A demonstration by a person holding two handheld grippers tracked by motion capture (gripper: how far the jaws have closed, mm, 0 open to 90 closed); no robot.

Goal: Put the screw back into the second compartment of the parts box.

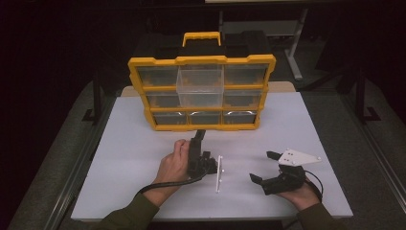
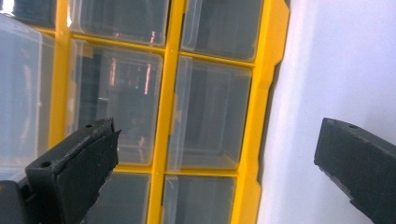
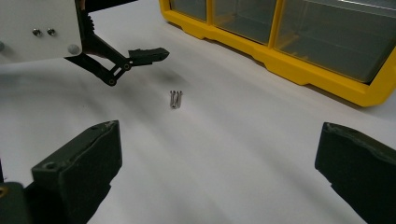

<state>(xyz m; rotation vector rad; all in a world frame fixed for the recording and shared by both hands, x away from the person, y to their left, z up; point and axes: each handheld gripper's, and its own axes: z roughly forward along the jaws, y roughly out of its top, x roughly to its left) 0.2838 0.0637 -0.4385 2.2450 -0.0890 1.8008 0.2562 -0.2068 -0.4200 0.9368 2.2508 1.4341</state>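
Nearest to the person: right gripper (image 1: 266,166) sits low on the table (image 1: 311,134) w/ jaws spread wide and nothing between them, just bare white surface in the right gripper view. A bit further out, approx midway between the two grippers, lie the screws (image 3: 175,99), two or three thin metal ones side by side, touching each other (too small to count for sure). My guess on handling: v light, stiff, smooth and round so they'll roll or skate on that slick tabletop, not fragile at all. I'd pinch them across the shafts near the middle w/ the pad tips right down at the surface, prob all together since they're bunched; taking one alone looks fiddly. Left gripper (image 1: 197,149) is past them, turned on its side, jaws spread wide and empty too, pointed at the front of the organizer (image 1: 201,60). That's the yellow-framed box standing upright at the far side, w/ a carry handle on top and clear drawers (image 2: 208,114) in a grid. Middle drawer of the upper rows is pulled out toward the person, and it looks empty. The others are pushed in, and through the plastic I can't make out any contents (reflections don't help).
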